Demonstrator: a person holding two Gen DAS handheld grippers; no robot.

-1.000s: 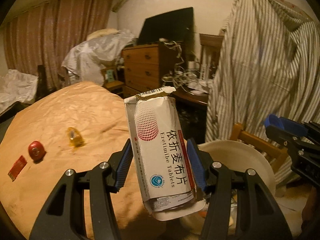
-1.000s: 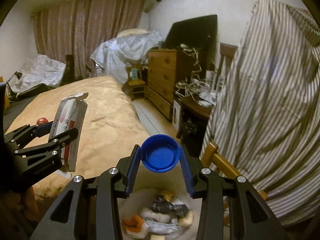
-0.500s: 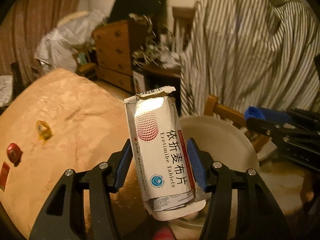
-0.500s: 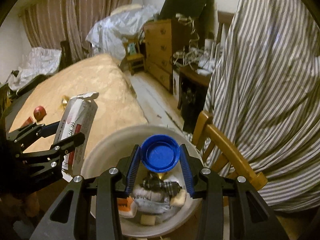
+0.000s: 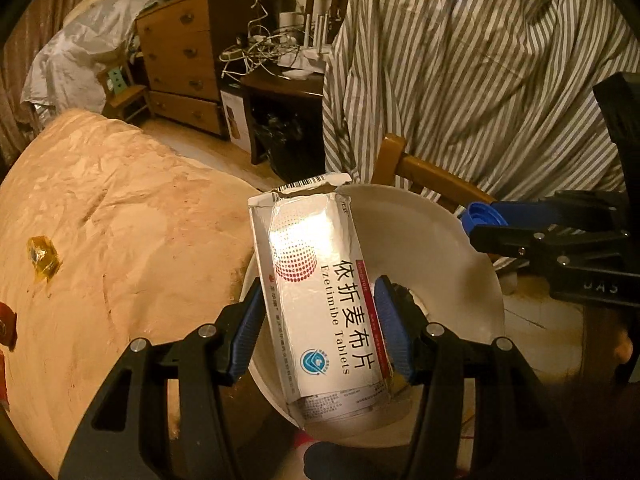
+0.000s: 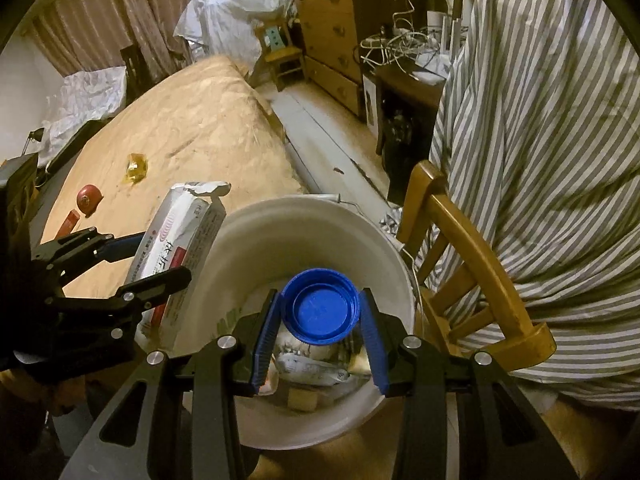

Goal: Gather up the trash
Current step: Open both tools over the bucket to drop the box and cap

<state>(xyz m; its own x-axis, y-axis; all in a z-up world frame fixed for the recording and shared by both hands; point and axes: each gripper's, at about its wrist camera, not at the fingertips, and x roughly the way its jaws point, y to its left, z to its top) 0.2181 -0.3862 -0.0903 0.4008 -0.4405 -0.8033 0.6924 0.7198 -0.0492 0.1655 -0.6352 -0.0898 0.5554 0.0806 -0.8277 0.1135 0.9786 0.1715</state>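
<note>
My left gripper [image 5: 320, 320] is shut on a torn white tablet box [image 5: 320, 280] printed with red dots and black lettering; it hangs over the near left rim of a white bin [image 5: 460, 248]. In the right wrist view that box [image 6: 180, 248] sits at the bin's left edge. My right gripper [image 6: 320, 324] is shut on a blue bottle cap [image 6: 320, 308], directly above the white bin [image 6: 288, 216], which holds crumpled wrappers and scraps [image 6: 316, 364]. The cap [image 5: 482, 214] also shows at the bin's right rim in the left wrist view.
A tan bed [image 6: 192, 120] lies left of the bin with a yellow wrapper [image 6: 136, 166], a red round thing [image 6: 88, 198] and a red packet [image 6: 71, 219] on it. A wooden chair [image 6: 472, 248] draped in striped cloth [image 6: 560, 120] stands right of the bin.
Both grippers tipped downward and moved over the bin; it now fills the lower middle of both views. The box and the cap stay held.
</note>
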